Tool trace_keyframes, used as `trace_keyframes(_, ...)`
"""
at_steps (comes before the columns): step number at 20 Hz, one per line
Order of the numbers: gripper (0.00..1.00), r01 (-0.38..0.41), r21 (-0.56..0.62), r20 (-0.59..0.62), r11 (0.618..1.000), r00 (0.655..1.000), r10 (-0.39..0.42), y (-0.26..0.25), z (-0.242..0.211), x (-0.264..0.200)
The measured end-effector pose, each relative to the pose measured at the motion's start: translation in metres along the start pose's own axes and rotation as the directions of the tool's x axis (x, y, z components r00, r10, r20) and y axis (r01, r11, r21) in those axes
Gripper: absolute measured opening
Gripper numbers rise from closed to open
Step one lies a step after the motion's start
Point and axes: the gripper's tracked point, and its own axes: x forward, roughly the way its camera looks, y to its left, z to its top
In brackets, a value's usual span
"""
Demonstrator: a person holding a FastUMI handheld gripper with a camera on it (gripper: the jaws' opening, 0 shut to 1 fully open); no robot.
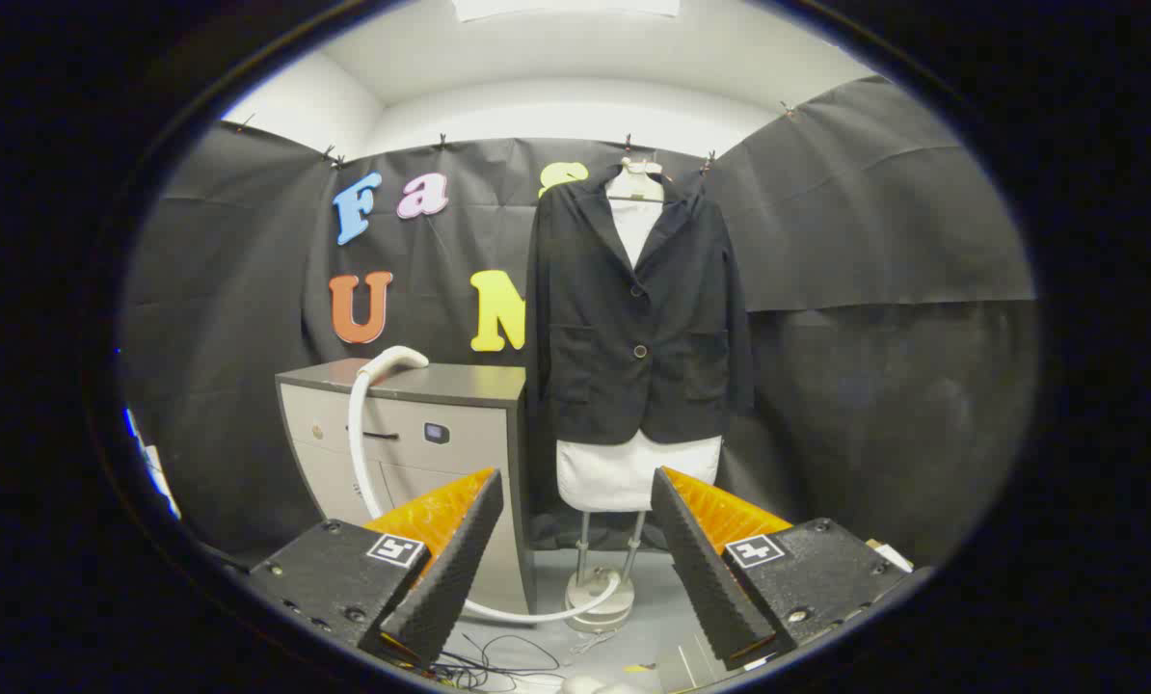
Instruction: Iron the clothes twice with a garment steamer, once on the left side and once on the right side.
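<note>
Tool [575, 559] spread, empty — black jacket [638, 308] hangs well beyond.

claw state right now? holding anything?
Claw: open, holding nothing; the fingers stand wide apart, aimed at the black jacket on the mannequin beyond them. Steamer hose lies untouched on the cabinet.
</note>
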Motion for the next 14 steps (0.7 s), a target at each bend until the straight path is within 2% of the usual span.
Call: trace_keyframes(14, 0.98, 0.033, 0.044, -0.052, 0.998, 0.998, -0.031, 0.0048, 0.0064, 0.0026)
